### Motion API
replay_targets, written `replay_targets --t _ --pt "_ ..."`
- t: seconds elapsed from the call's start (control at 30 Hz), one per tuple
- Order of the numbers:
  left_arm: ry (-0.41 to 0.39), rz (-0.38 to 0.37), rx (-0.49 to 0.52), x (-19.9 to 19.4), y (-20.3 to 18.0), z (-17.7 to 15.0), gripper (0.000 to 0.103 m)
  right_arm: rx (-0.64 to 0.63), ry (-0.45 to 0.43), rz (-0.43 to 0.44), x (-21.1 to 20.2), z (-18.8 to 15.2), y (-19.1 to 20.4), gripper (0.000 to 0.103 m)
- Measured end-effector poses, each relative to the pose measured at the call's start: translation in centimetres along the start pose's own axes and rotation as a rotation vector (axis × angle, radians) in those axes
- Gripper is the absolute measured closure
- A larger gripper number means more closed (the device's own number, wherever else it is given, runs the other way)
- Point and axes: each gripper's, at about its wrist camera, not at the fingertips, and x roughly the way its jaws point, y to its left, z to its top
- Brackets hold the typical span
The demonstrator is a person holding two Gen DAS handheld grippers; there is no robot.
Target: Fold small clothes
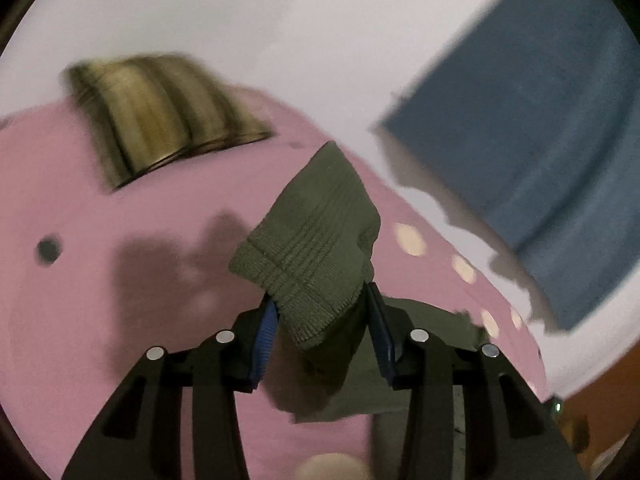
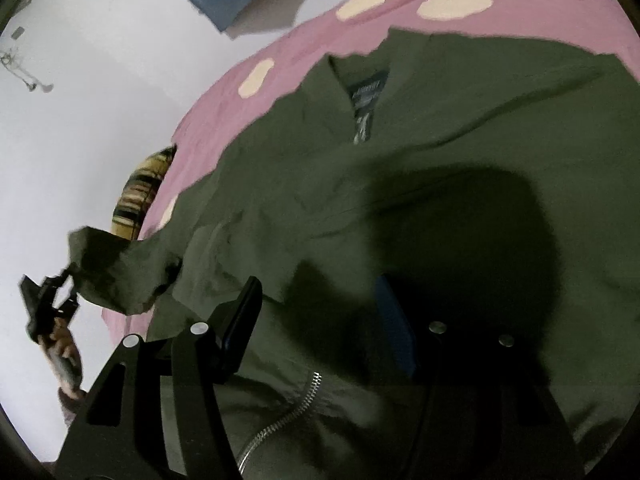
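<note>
Olive jacket [image 2: 420, 152] spread on pink spotted sheet [image 1: 80, 288], left gripper [image 1: 320, 320] jaws clamped on its ribbed cuff [image 1: 308, 248], right gripper [image 2: 320, 320] jaws parted over the jacket, striped folded garment [image 1: 160, 112] beyond.

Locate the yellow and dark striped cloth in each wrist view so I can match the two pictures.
Left wrist view: the striped cloth lies upper left, blurred, on the pink sheet.
Right wrist view: the striped cloth shows at the left middle, half hidden behind the pink sheet's edge.
Shared landmark: the olive green jacket, whose ribbed cuff the left gripper holds.
</note>
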Motion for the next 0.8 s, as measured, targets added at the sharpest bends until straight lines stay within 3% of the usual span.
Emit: replay_targets --t 0.17,0.3,0.33,0.37,0.4,0.43,0.6,0.7,0.8 --pt "0.05 -0.099 0.165 2.5 -10.8 -0.7 0.06 -0.001 -0.038 0.02 -2.8 -0.3 0.0 0.044" --pt "0.114 -0.148 0.325 6.5 -20.1 -4.3 0.063 -0.007 -0.06 0.037 -4.5 -0.7 -0.2 0.044" --pt "0.132 -0.161 0.351 7.5 -21.7 -5.4 0.065 -0.004 -0.063 0.041 -4.9 -0.9 -0.4 0.044" --pt "0.148 -0.167 0.373 8.5 -23.0 -6.4 0.078 0.003 -0.069 0.042 -5.3 -1.0 -0.7 0.044" --pt "0.192 -0.2 0.399 9.9 -24.6 -7.8 0.085 0.01 -0.075 0.039 -5.6 -1.1 -1.0 0.044" --pt "0.262 -0.224 0.403 11.8 -25.9 -9.4 0.085 0.018 -0.079 0.036 -5.9 -1.2 -1.4 0.044" --pt "0.421 -0.18 0.465 17.7 -28.3 -17.0 0.085 0.097 -0.077 0.052 -6.7 -2.0 -4.3 0.044" --pt "0.4 -0.168 0.535 17.6 -29.2 -19.3 0.083 0.117 -0.066 0.056 -6.8 -2.5 -5.0 0.043" --pt "0.387 -0.205 0.543 16.5 -29.5 -19.7 0.073 0.139 -0.055 0.088 -6.6 -2.4 -5.3 0.042"
